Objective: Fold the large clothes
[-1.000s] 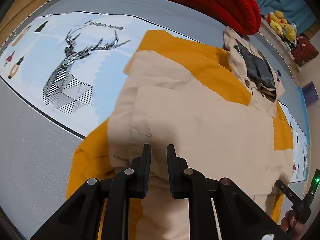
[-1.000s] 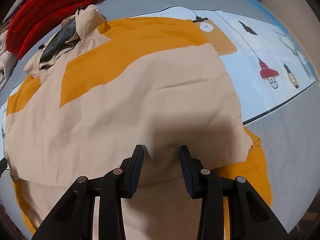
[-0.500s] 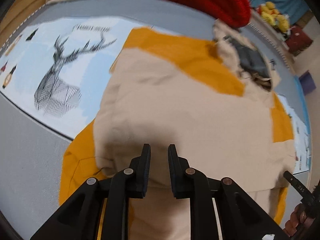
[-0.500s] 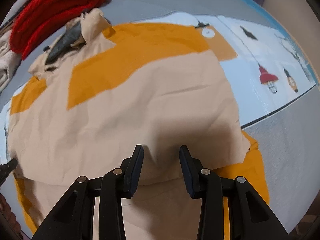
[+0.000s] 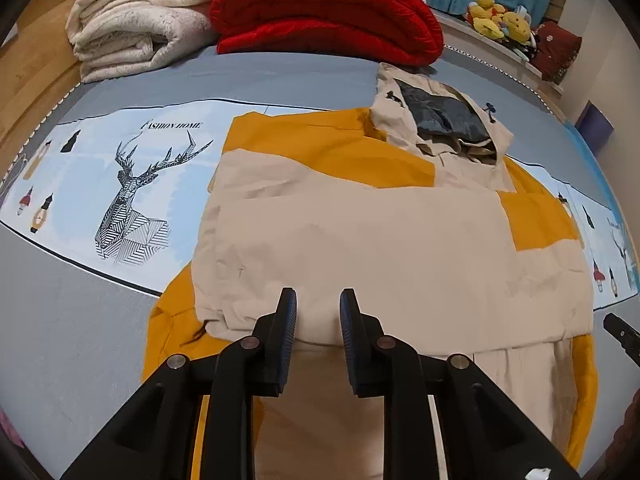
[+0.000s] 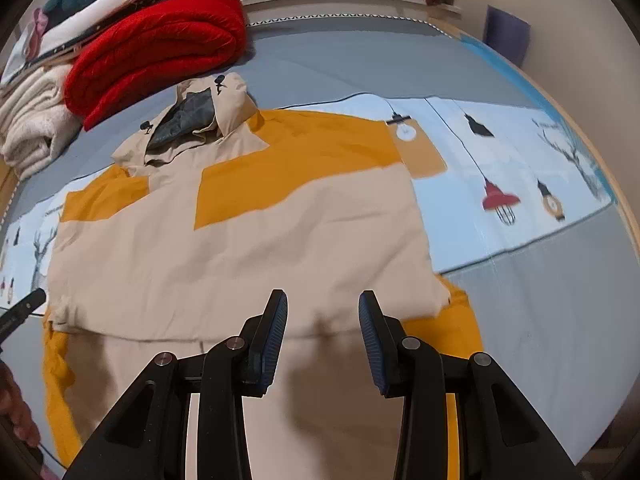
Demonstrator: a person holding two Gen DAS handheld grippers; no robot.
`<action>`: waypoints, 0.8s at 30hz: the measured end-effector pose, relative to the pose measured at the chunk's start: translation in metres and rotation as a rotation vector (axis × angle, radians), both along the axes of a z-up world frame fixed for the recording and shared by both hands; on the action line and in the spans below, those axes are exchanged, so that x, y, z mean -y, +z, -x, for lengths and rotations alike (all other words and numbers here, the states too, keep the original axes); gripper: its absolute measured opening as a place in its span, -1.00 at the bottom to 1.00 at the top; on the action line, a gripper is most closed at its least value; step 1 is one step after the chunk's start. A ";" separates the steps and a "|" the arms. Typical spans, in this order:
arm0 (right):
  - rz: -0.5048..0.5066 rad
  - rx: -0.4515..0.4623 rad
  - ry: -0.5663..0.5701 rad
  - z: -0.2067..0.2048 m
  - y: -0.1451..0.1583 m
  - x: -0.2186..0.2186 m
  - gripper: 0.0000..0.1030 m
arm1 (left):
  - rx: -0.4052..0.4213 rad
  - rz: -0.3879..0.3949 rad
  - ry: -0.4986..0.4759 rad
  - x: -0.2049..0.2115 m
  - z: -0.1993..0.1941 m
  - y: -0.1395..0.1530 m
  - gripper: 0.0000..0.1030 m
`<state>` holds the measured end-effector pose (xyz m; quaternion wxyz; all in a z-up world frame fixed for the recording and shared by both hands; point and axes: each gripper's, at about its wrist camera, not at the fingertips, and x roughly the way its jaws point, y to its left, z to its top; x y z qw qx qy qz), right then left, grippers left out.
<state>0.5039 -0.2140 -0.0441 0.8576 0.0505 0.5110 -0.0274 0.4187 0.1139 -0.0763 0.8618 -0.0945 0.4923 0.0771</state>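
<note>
Both grippers have pulled back from the folded jacket [image 5: 360, 240], left fingers [image 5: 286, 320] just widening, seemingly empty.

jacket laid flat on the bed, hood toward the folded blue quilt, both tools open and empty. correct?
One thing is wrong: the quilt is red, not blue, as the left wrist view shows. The rest holds: the jacket lies flat on the bed, hood toward it, and the left tool and right tool are open and empty.
</note>
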 end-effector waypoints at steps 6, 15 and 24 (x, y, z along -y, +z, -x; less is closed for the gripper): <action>-0.016 0.013 -0.016 0.016 0.007 0.010 -0.24 | 0.017 -0.023 -0.022 0.017 0.004 0.001 -0.61; -0.005 0.030 -0.032 0.004 0.017 0.029 -0.24 | 0.089 -0.104 -0.095 0.026 -0.012 0.012 -0.61; -0.037 0.040 -0.049 -0.022 0.021 0.044 -0.54 | 0.207 -0.120 -0.112 0.007 -0.070 0.052 -0.61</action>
